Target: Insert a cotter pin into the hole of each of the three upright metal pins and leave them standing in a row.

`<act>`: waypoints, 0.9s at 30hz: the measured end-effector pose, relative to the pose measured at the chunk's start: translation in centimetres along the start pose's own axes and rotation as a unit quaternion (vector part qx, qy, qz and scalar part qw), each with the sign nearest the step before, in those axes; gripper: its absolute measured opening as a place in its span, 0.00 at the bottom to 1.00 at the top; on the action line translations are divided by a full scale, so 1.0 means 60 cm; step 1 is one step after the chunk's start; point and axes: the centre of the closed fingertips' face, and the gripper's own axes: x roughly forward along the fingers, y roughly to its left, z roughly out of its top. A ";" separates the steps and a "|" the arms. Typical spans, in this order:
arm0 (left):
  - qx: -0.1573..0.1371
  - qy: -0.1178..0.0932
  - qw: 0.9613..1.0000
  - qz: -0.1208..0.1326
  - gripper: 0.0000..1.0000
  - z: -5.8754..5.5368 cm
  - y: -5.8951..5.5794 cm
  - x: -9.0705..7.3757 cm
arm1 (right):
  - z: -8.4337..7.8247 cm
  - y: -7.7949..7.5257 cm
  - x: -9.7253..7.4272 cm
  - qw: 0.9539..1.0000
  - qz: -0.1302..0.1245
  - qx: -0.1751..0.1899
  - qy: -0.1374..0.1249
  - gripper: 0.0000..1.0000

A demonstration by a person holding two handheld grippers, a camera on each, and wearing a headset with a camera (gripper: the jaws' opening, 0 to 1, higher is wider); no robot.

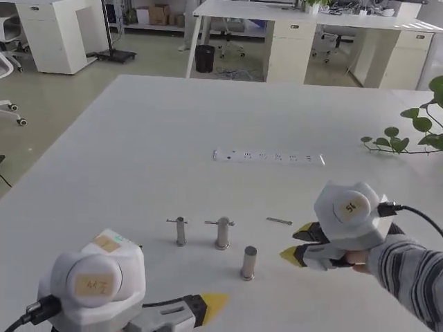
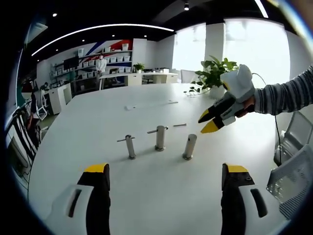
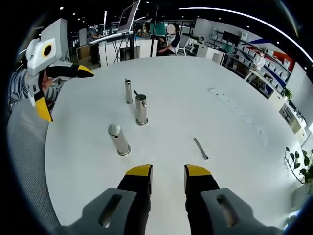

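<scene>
White table (image 1: 138, 138): cotter pin (image 3: 200, 148) just ahead of right gripper (image 3: 168, 172), jaws barely parted, empty; upright pins (image 2: 160, 138) ahead of left gripper (image 2: 166, 169), jaws wide, empty.

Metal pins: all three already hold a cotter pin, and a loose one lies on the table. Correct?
Only two do; the head view shows the third metal pin, nearest the camera, bare. The loose cotter pin does lie there.

a: left gripper (image 2: 166, 169)?
b: jaws wide apart, nothing between them.
a: the pins?
b: three upright in a row. left pin (image 2: 130, 146) and middle pin (image 2: 160, 138) carry cotter pins (image 2: 152, 130), right pin (image 2: 189, 146) bare. a loose cotter pin (image 2: 179, 125) lies behind.
</scene>
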 end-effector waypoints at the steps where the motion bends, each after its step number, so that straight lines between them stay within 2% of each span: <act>1: 0.000 0.000 1.000 0.000 0.95 0.000 0.001 0.001 | 0.000 -0.007 0.001 1.000 -0.001 0.000 0.004 0.22; 8: 0.004 0.000 1.000 -0.001 0.99 0.000 0.005 0.004 | 0.004 -0.043 0.022 0.999 0.010 0.006 0.039 0.21; 12: -0.005 0.000 1.000 -0.006 0.99 -0.001 0.007 0.008 | 0.013 -0.055 0.034 0.999 0.012 0.014 0.044 0.20; 17: -0.002 0.006 1.000 -0.007 0.99 -0.005 0.012 0.012 | 0.018 -0.074 0.056 0.998 0.013 0.015 0.054 0.18; 27: -0.013 0.003 1.000 -0.014 0.97 -0.002 0.015 0.025 | 0.000 -0.083 0.088 0.996 0.027 0.036 0.078 0.13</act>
